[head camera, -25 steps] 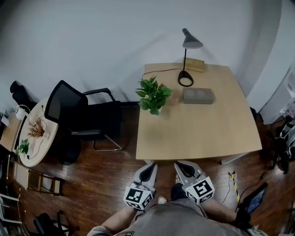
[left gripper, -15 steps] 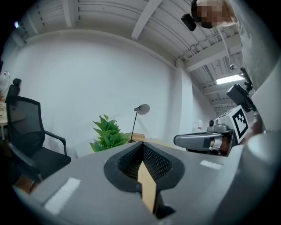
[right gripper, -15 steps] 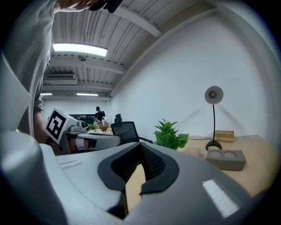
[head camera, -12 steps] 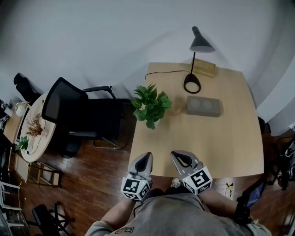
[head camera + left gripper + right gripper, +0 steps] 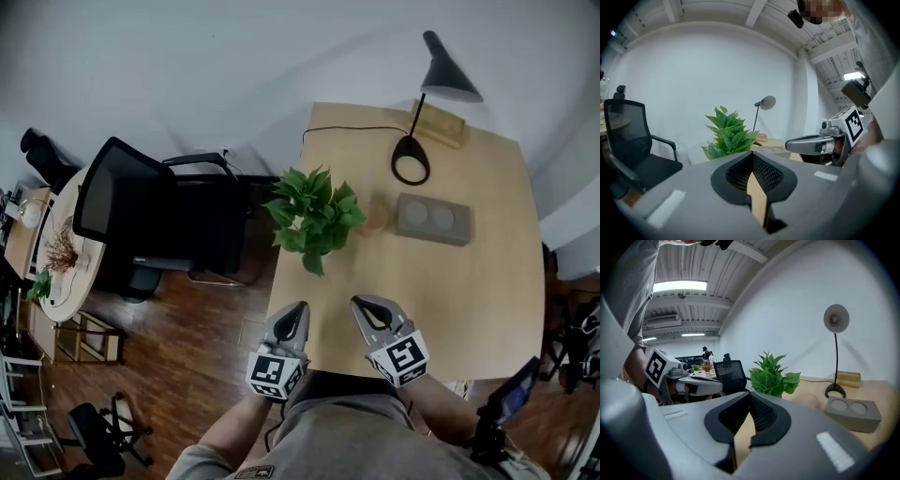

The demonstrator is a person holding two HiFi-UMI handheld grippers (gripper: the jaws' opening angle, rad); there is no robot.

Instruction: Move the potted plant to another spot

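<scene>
The left gripper (image 5: 296,311) and right gripper (image 5: 362,306) have advanced to the pale wooden table (image 5: 469,300), both closed and empty. The leafy green potted plant (image 5: 314,214) stands untouched by the table's left edge, so the approach looks barely begun.

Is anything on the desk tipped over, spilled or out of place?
Nothing stands out. The potted plant stands upright near the left edge of the table, and some of its leaves reach over that edge. The lamp is upright and the grey block lies flat. No spill shows.
</scene>
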